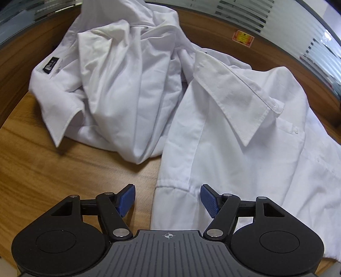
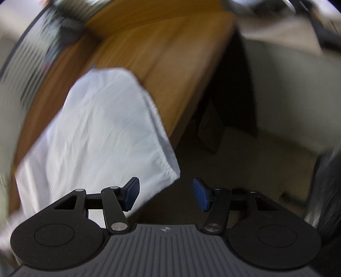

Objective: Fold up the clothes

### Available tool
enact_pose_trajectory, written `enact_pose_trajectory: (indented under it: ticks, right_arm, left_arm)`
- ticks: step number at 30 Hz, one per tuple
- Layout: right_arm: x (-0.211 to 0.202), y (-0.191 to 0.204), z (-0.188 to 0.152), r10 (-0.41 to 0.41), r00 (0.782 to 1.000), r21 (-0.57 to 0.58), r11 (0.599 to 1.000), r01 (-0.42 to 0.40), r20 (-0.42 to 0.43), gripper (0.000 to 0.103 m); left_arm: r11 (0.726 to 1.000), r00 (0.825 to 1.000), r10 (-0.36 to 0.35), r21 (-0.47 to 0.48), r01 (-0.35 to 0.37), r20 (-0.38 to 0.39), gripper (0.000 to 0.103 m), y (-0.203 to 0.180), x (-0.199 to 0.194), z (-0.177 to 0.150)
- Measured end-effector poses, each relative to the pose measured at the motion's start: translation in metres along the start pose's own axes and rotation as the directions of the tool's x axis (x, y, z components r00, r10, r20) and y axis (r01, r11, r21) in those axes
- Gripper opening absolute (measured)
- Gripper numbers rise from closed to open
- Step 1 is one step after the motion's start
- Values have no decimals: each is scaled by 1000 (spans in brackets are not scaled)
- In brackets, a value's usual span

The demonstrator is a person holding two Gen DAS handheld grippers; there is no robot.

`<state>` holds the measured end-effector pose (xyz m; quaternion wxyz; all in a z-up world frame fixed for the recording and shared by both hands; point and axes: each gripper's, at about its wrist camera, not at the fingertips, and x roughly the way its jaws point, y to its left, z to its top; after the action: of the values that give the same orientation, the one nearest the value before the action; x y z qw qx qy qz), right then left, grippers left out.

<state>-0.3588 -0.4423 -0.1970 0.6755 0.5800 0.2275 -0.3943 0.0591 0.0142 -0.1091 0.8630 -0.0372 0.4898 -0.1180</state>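
Two white shirts (image 1: 234, 127) on wooden table (image 1: 53, 170) | left gripper (image 1: 168, 199) jaws apart, empty | right gripper (image 2: 166, 195) jaws apart, empty

Wooden table (image 1: 53, 170) filling foreground, grain showing; striped glass partition (image 1: 245, 12) curving along behind; orange sticker (image 1: 243, 38) sitting near far edge; dark floor (image 2: 245, 166) lying below.

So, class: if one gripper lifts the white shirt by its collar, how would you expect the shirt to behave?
The white shirt would probably hang limp: its cloth already lies in soft creases on the table. The collar looks stiffer, with flat stitched edges, so it may keep its shape. The shirt seems light and thin, so it would likely slide and bunch if pushed.
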Motion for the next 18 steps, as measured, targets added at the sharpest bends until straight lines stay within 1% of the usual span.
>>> enact_pose_trajectory:
  ticks: [2, 3, 4, 5, 6, 7, 8, 10, 13, 15, 18]
  right_arm:
    - [13, -8, -4, 36, 999, 97, 995, -36, 0, 61]
    - [18, -10, -8, 53, 999, 128, 990, -53, 4, 61]
    - [22, -11, -11, 62, 998, 152, 986, -63, 11, 56]
    - [25, -12, -13, 68, 997, 174, 982, -71, 20, 47]
    - [27, -12, -16, 73, 997, 189, 979, -78, 31, 41]
    - [27, -11, -18, 64, 997, 190, 979, -72, 46, 25]
    - [26, -9, -20, 46, 997, 183, 981, -57, 62, 14]
    - [20, -3, -19, 24, 995, 159, 986, -39, 97, 5]
    - [12, 10, -11, 1, 991, 100, 995, -15, 135, 3]
    - [11, 21, 0, -16, 990, 46, 999, 10, 141, 3]
    - [17, 32, 23, -39, 990, 5, 999, 38, 138, 3]
  left_arm:
    - [1000, 1000, -2, 9, 2, -4, 70, -3, 1, 2]
    - [1000, 1000, -4, 15, 4, -4, 70, -4, 0, 3]
    - [1000, 1000, -6, 20, 6, -5, 70, -5, 0, 5]
    - [1000, 1000, -3, 26, 4, -6, 70, -5, 0, 5]
    - [999, 1000, -1, 32, 1, -8, 70, -6, -1, 4]
    - [999, 1000, 2, 38, -2, -10, 70, -6, -1, 4]
    - [999, 1000, 3, 38, -3, -13, 70, -6, -2, 4]
    - [999, 1000, 5, 36, -5, -19, 70, -6, -4, 2]
    - [999, 1000, -2, 36, 3, -31, 70, -7, -6, -4]
    - [999, 999, -7, 35, 9, -38, 70, -9, -7, -10]
    - [1000, 998, -8, 7, 8, -55, 70, -14, -8, -18]
